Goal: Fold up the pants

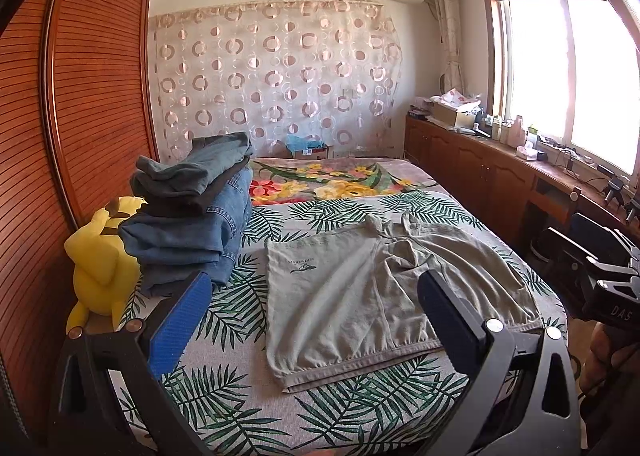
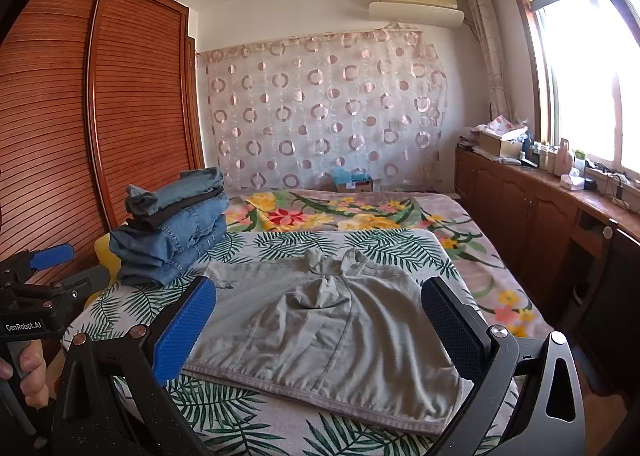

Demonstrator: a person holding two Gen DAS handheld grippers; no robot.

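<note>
Your left gripper (image 1: 312, 320) and right gripper (image 2: 320, 320) hovering spread wide, gripping nothing; grey pants (image 1: 384, 288) lying flat on the leaf-print bed (image 1: 224, 388), folded jeans stack (image 1: 192, 223) sitting beside them

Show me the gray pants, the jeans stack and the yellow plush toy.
gray pants (image 2: 332, 332): right wrist view, middle of the fabric.
jeans stack (image 1: 188, 232): left wrist view, side of the folded denim.
plush toy (image 1: 102, 268): left wrist view, its body.

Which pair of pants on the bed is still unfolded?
The grey-green pants lying spread flat on the leaf-print sheet, nearest both open tools. The others, mostly blue jeans, sit folded in a stack at the left.
</note>
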